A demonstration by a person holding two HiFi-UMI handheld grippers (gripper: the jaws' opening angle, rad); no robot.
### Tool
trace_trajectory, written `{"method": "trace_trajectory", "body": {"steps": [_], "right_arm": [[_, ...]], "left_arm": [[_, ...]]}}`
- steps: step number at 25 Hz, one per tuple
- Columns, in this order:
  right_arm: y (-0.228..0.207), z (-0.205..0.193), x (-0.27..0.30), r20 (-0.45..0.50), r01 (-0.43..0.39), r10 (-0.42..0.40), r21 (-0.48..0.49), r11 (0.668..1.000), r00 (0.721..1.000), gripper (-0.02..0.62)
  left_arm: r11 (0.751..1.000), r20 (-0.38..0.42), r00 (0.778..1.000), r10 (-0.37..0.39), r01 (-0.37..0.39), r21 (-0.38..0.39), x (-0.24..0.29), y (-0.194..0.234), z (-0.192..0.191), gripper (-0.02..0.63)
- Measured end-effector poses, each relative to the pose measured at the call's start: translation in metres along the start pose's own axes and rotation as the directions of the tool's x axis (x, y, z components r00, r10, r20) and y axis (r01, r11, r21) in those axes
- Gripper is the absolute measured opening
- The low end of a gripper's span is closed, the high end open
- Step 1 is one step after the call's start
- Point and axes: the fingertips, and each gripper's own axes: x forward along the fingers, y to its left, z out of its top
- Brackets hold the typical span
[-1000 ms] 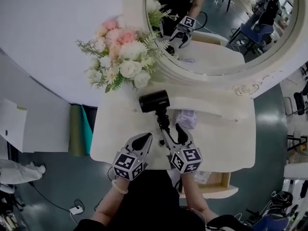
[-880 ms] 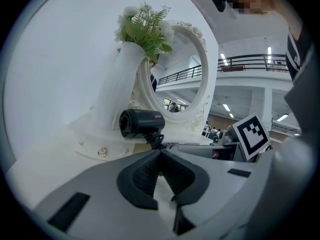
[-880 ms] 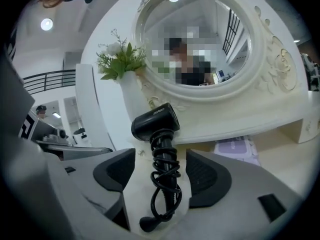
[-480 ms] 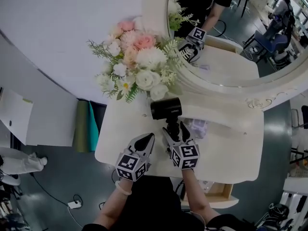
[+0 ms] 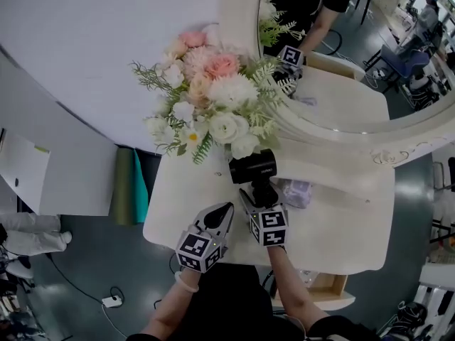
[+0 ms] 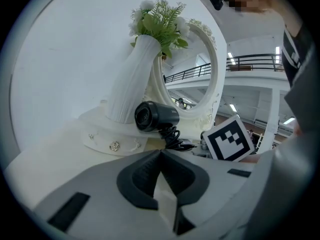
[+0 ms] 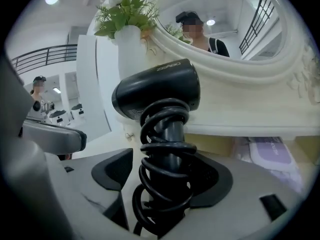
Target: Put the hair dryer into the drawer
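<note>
site: cream dressing table (image 5: 334, 212) with an oval mirror (image 5: 355, 62) at its far edge and a white vase (image 6: 131, 79) of flowers (image 5: 213, 98) at the mirror's left.

task item: the black hair dryer (image 5: 252, 169) is on the table top, just in front of the mirror frame and beside the foot of the vase. its head lies toward the mirror and its handle (image 7: 172, 129) runs back toward the person. a black cord (image 7: 162, 149) is coiled round the handle. whether the head rests on the table or is raised off it cannot be told.

right gripper (image 5: 259, 199): jaws spread, with the corded handle standing between them. the right gripper view shows a clear gap between one pad and the handle. the other pad lies against the coils. no squeeze on the handle is seen.

left gripper (image 5: 225, 210): just beside the right one, over the near part of the table. jaws pressed together at the tips with nothing between them, pointing toward the dryer but apart from it.

drawer (image 5: 328, 288): pulled out under the table's near edge, at the person's right, well apart from the dryer.

other: a clear packet with purple print (image 5: 295, 190) lies on the table just right of the handle.
</note>
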Motion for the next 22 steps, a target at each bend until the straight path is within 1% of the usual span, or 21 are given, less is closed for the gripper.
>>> {"method": "trace_trajectory", "body": {"steps": [2,5,8,20,22], "right_arm": [[-0.003,-0.005,0.004,-0.035,0.023,-0.024,-0.006,1.000,0.999,0.319],[-0.010,-0.011,0.008,-0.076,0.046,-0.042,0.046,0.998,0.996,0.243],[-0.010,-0.010,0.008,-0.073,0.036,-0.031,0.071,0.997,0.997,0.242],[-0.012,-0.009,0.007,-0.061,0.057,-0.053,0.068,0.996,0.997,0.238],[-0.012,-0.009,0.007,-0.054,0.061,-0.056,0.085,0.995,0.997,0.238]], "left_arm": [[1.000,0.003,1.000,0.005,-0.005,-0.006,-0.001,0.002,-0.001,0.025],[1.000,0.005,1.000,0.012,-0.012,-0.015,-0.003,0.005,-0.003,0.025],[1.000,0.005,1.000,0.013,-0.012,-0.021,-0.006,0.004,-0.005,0.025],[0.999,0.020,0.999,0.028,-0.028,-0.032,-0.021,0.006,-0.008,0.025],[0.999,0.018,0.999,0.029,-0.028,-0.031,-0.023,0.005,-0.010,0.025]]}}
